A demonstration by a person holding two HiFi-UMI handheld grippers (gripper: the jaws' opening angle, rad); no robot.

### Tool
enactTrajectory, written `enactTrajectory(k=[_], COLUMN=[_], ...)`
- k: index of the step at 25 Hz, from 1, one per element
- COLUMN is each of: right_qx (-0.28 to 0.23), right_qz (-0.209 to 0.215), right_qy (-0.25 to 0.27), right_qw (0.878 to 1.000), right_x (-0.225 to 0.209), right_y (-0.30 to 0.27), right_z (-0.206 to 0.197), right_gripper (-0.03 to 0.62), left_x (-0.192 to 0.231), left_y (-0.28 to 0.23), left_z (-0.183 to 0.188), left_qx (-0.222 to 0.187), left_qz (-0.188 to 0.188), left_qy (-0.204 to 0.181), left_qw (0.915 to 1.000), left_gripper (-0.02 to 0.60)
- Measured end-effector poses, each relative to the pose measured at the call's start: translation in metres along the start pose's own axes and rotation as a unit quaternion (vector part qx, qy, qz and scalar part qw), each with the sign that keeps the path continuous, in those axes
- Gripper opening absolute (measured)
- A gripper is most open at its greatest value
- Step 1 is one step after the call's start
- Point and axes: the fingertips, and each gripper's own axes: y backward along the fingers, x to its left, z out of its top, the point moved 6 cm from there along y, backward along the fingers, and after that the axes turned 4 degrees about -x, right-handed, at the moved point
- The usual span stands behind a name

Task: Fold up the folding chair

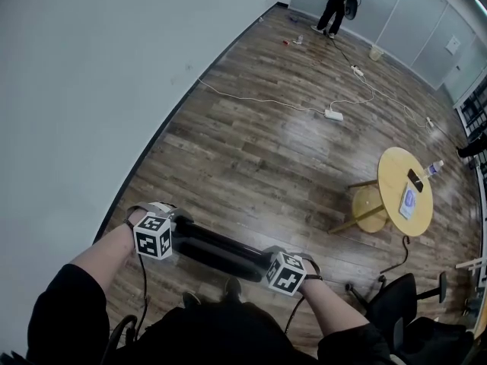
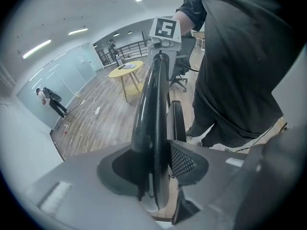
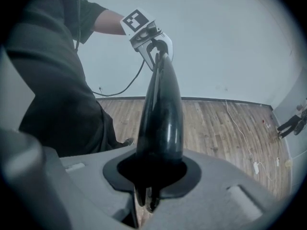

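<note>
One black folding chair sits low in front of the person, its glossy top edge running level from one hand to the other above the wooden floor. The left gripper has the end of that edge nearer the white wall. In the left gripper view its jaws stand only a little apart, clamped on the thin black panel, with the mesh-faced pad against one side. A second dark panel of the chair lies close alongside the glossy one. The right gripper has the other end. In the right gripper view its jaws are drawn in narrowly, and the rounded shiny edge rises straight out from between the pads, which press on it from both sides. Each gripper view shows the other gripper at the far end of the same edge. To the right, well apart from the chair, stands a round yellow counter carrying a phone and a bottle. A black office chair is near the person's right side. A white power strip with its cable lies on the floor further off, and another person stands at the far end of the room.
</note>
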Motion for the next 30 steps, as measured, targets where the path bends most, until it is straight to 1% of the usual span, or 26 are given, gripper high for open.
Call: enactTrajectory(k=[10, 13, 17, 21, 24, 27, 30], right_qx=[-0.005, -0.004, 0.0, 0.001, 0.002, 0.001, 0.001], right_qz=[0.015, 0.012, 0.018, 0.027, 0.044, 0.067, 0.094], right_qy=[-0.01, 0.006, 0.04, 0.084, 0.132, 0.181, 0.22], right_qw=[1.0, 1.0, 0.999, 0.996, 0.99, 0.981, 0.971], right_x=[0.017, 0.021, 0.023, 0.023, 0.02, 0.017, 0.02], right_y=[0.0, 0.0, -0.001, 0.0, 0.004, 0.001, -0.007], right_z=[0.001, -0.002, -0.003, 0.005, 0.024, 0.041, 0.054], right_gripper=[0.066, 0.061, 0.06, 0.06, 0.06, 0.058, 0.058], left_x=[-0.019, -0.03, -0.048, -0.066, -0.083, -0.101, -0.124], left_y=[0.007, 0.009, 0.013, 0.022, 0.038, 0.05, 0.058], left_z=[0.001, 0.003, 0.004, 0.0, -0.005, -0.012, -0.017], left_qx=[0.0, -0.004, -0.007, -0.011, -0.015, -0.011, -0.005], left_qz=[-0.023, -0.038, -0.05, -0.048, -0.031, -0.01, 0.009], left_qy=[0.007, 0.019, 0.046, 0.081, 0.123, 0.167, 0.209], left_qw=[0.9997, 0.9991, 0.9977, 0.9955, 0.9919, 0.9858, 0.9779], left_gripper=[0.138, 0.124, 0.109, 0.101, 0.098, 0.098, 0.098])
